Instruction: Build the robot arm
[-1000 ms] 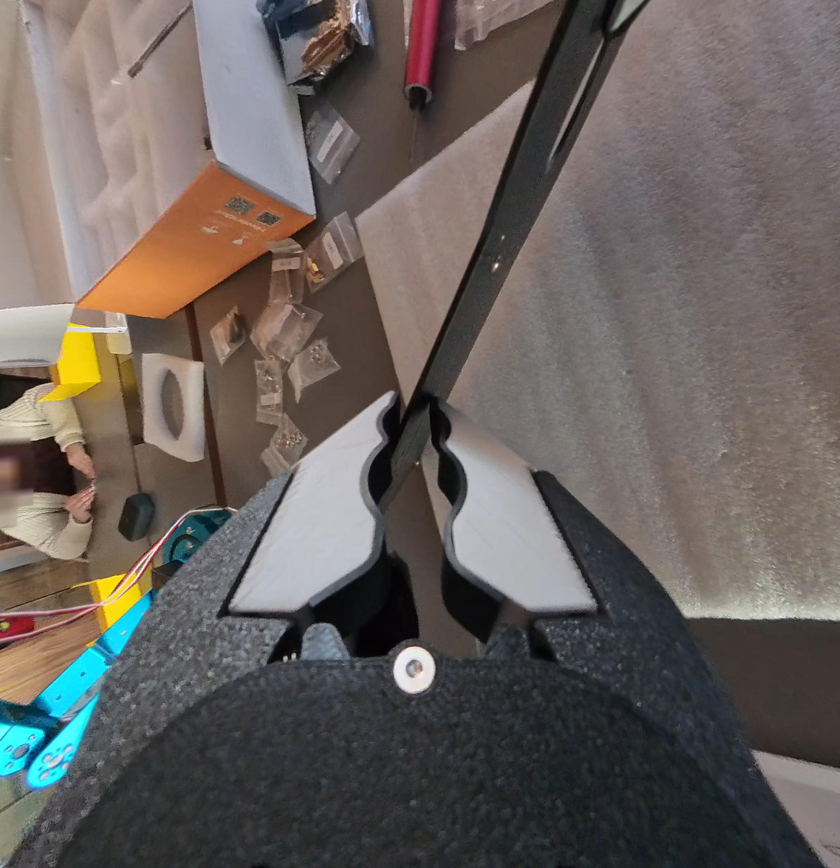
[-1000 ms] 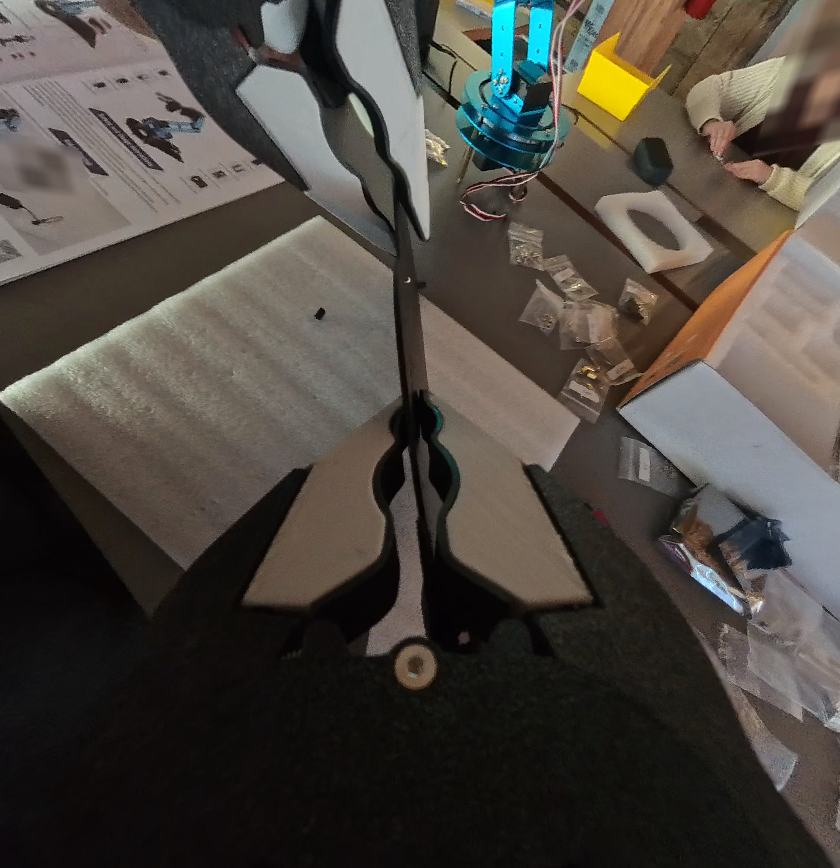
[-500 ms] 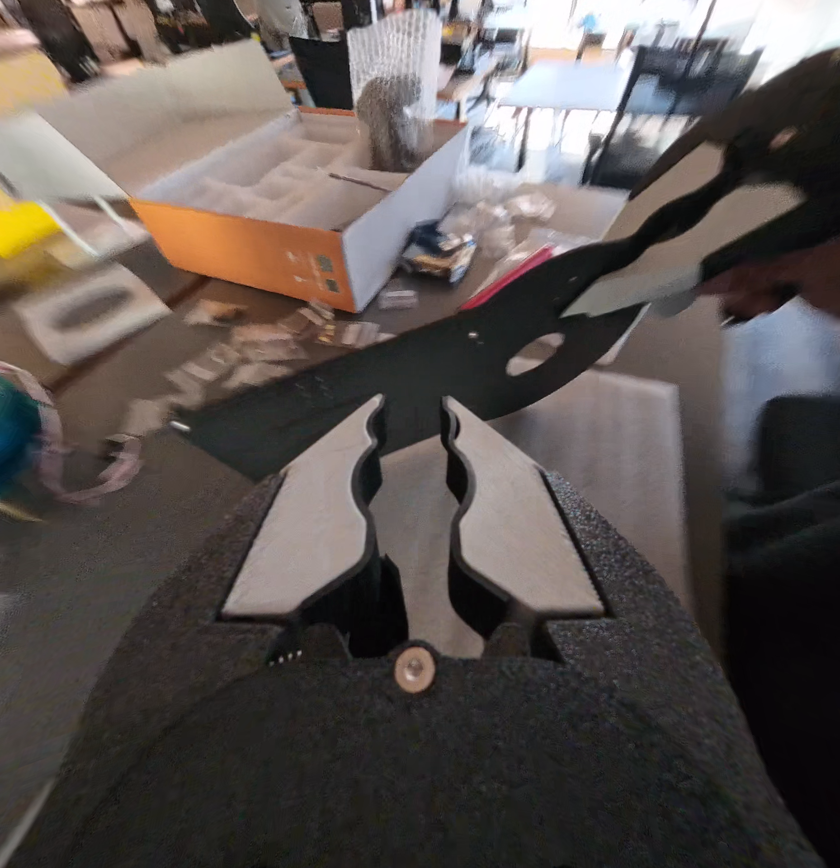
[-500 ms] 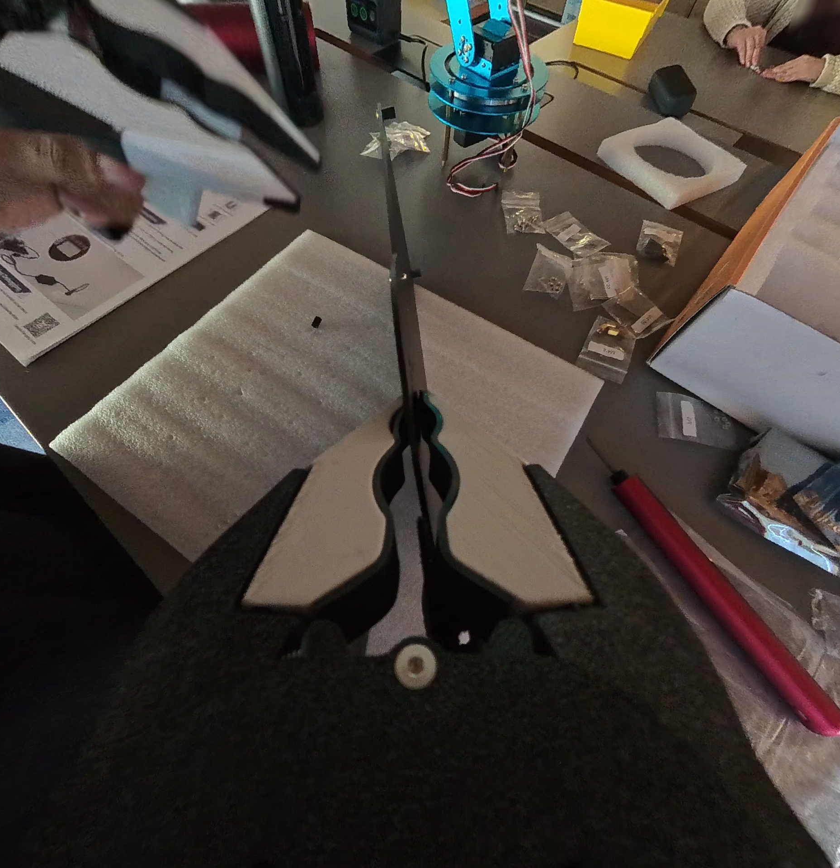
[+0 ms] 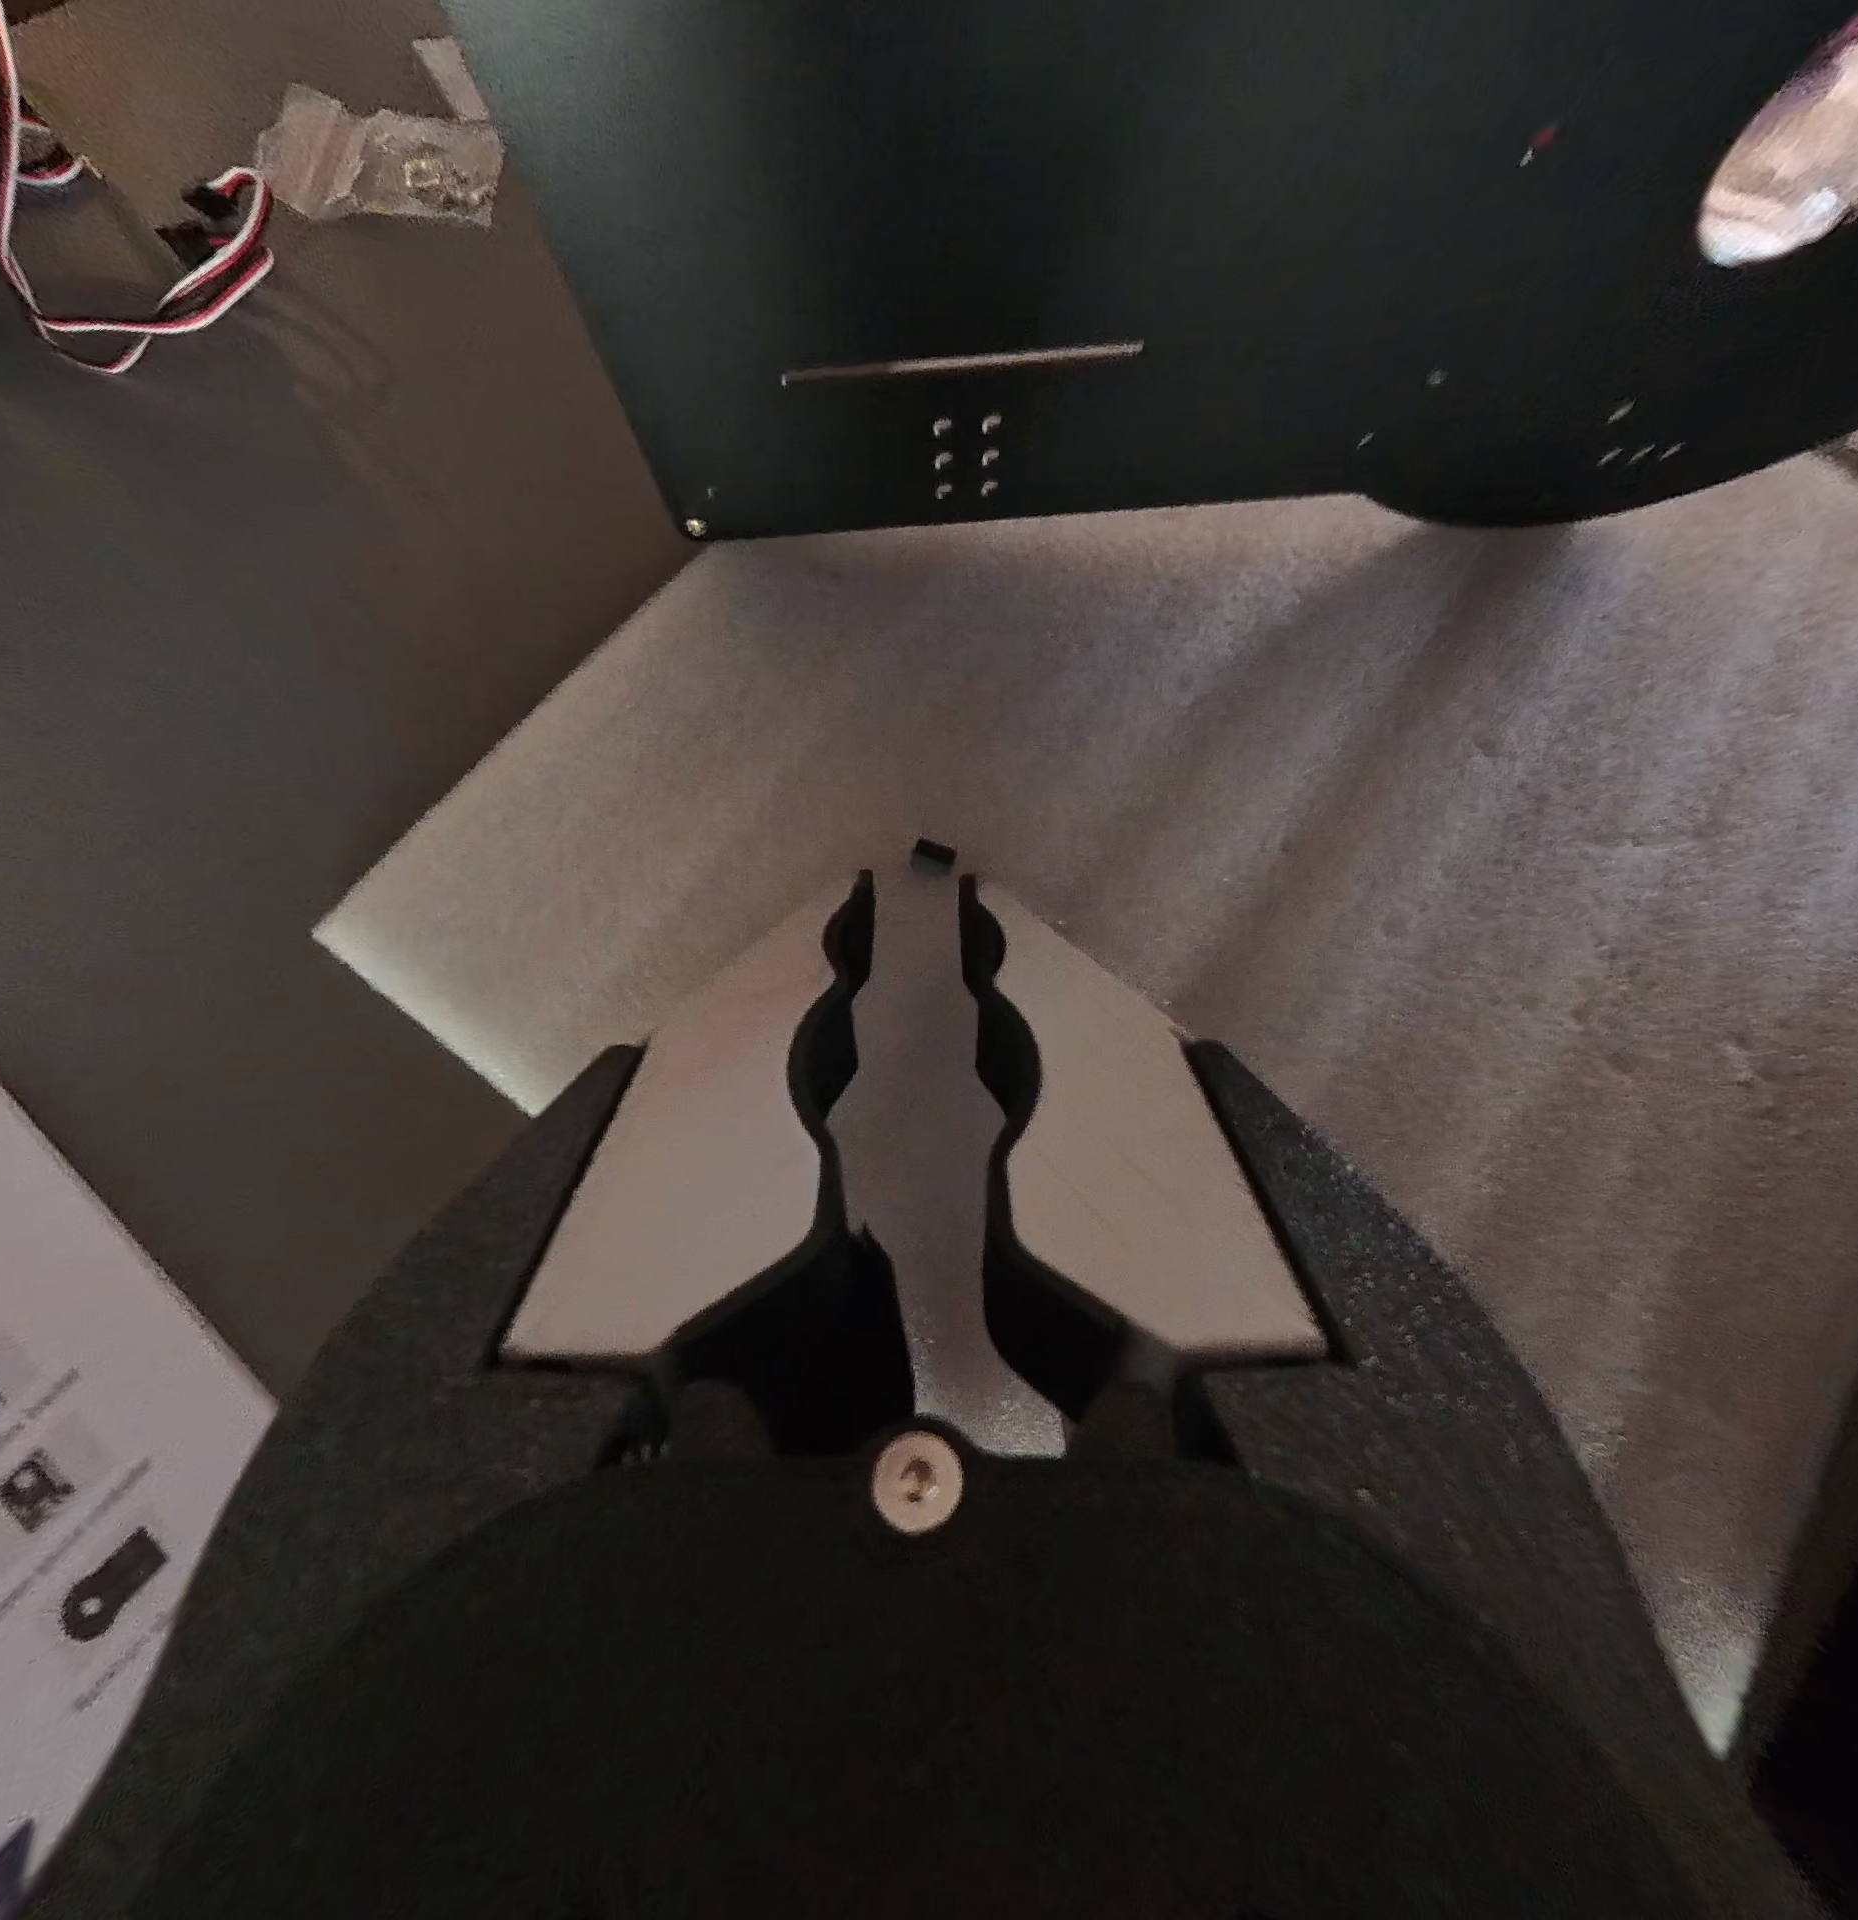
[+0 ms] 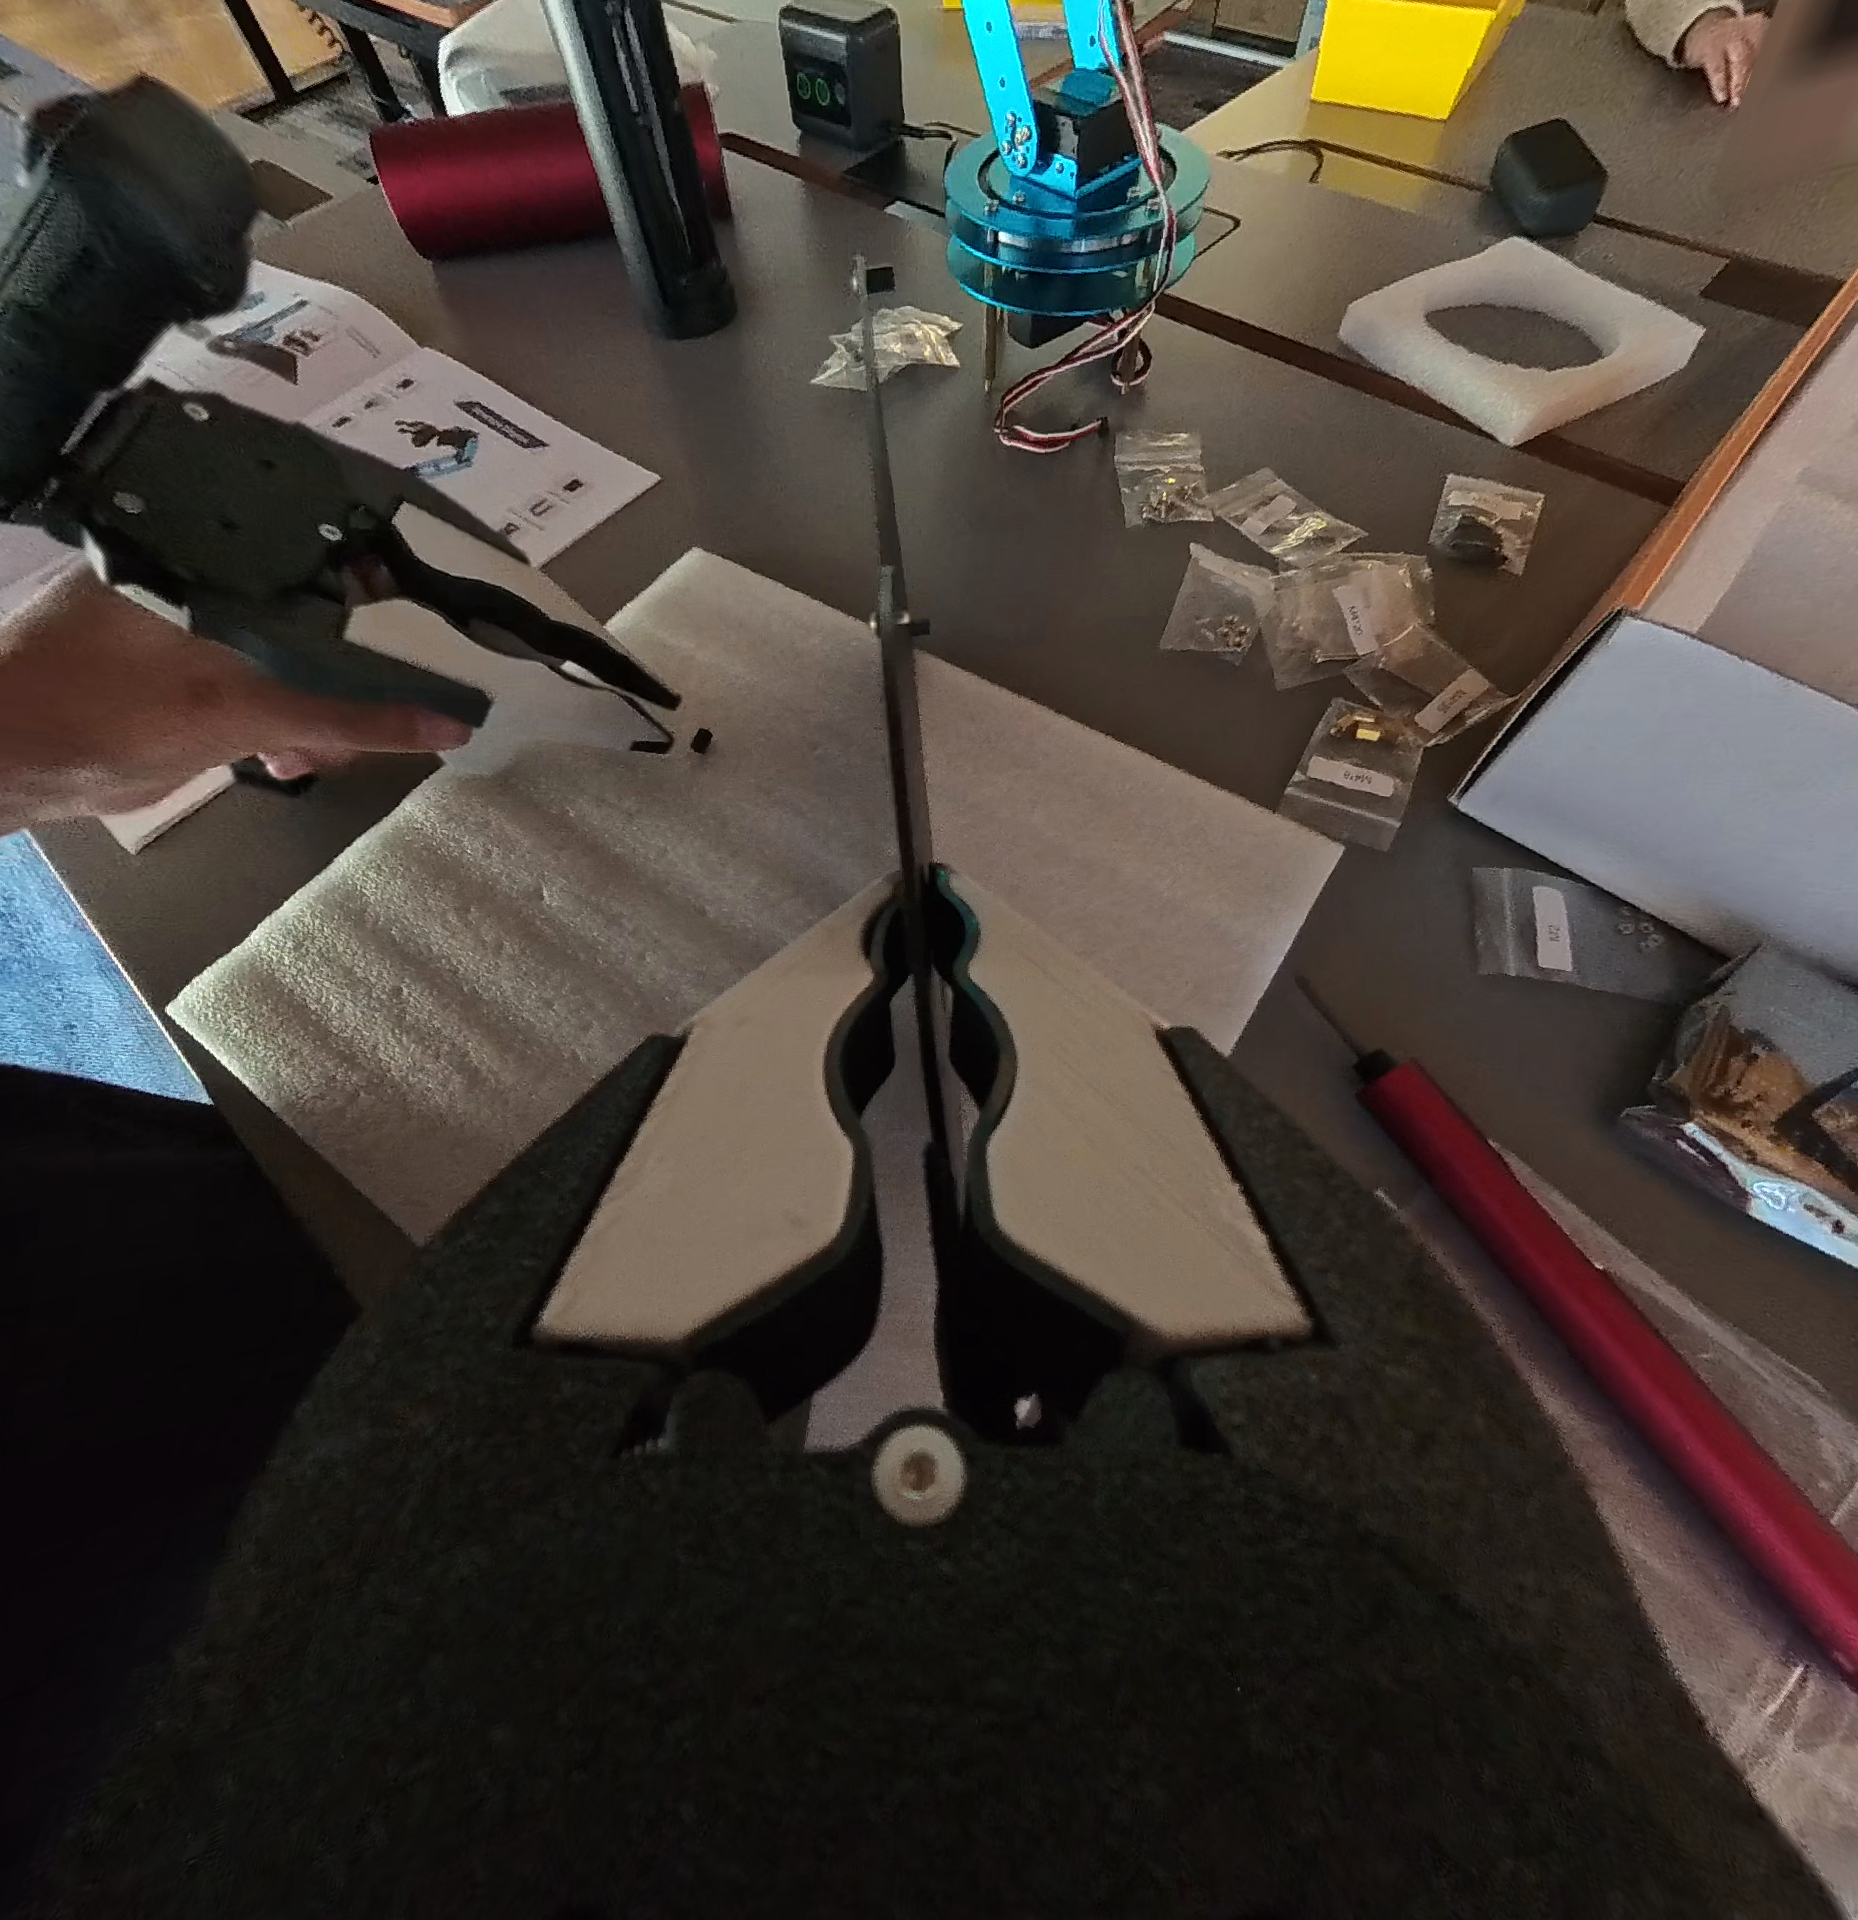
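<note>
My right gripper (image 6: 920,883) is shut on a thin black plate (image 6: 897,623), held upright and edge-on above the white foam sheet (image 6: 592,883). In the left wrist view the plate (image 5: 1008,208) fills the top as a broad dark face with small holes. My left gripper (image 5: 914,888) is open and empty, low over the foam sheet (image 5: 1320,831). Its tips are just short of a tiny black part (image 5: 930,855) lying on the foam. The right wrist view shows the left gripper (image 6: 663,724), held by a hand, next to that part (image 6: 701,740).
A blue robot arm base (image 6: 1076,208), several screw bags (image 6: 1320,603), a foam ring (image 6: 1517,343) and an orange-and-white box (image 6: 1683,748) lie beyond and to the right. A red screwdriver (image 6: 1631,1351) lies right. An instruction sheet (image 6: 437,436) and a black tube (image 6: 655,208) are at left. My right tips are roughly 20 centimeters from the red screwdriver (image 6: 1631,1351).
My left gripper let go of the black plate, swung away from it and came down over the foam sheet next to the tiny black part. My right gripper still holds the plate.
</note>
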`<state>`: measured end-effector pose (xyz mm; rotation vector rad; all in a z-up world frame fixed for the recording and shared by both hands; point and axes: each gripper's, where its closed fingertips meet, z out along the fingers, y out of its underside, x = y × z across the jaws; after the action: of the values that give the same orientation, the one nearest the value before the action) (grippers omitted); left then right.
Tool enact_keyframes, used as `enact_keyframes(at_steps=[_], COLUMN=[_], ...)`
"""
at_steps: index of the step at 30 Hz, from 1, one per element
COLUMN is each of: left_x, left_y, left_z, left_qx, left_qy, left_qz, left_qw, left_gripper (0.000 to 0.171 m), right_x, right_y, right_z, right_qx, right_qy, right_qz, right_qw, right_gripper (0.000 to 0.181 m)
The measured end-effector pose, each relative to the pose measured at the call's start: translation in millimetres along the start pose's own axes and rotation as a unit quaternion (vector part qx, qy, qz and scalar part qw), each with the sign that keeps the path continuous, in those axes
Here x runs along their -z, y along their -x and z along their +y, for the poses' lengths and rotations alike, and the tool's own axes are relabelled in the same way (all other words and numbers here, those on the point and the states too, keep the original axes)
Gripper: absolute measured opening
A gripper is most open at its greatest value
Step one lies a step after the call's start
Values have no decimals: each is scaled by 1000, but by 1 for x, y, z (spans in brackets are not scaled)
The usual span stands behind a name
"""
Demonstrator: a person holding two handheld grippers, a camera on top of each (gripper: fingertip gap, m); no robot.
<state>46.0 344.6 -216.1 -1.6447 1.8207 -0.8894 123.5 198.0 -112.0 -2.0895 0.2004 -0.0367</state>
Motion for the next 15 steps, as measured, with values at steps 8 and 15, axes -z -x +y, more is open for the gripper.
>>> enact_keyframes(at_steps=[8, 15], left_x=[-14, -13], left_y=[-5, -14], left_z=[2, -11], left_qx=[-36, -75], left_qy=[26, 15], left_qz=[13, 33], left_qw=[999, 997], left_gripper=[15, 7], right_x=[0, 0], right_y=[0, -2], right_z=[0, 0], right_qx=[8, -3], right_qy=[-1, -6], right_qz=[-15, -21], right_qw=[1000, 1000], right_gripper=[1, 1])
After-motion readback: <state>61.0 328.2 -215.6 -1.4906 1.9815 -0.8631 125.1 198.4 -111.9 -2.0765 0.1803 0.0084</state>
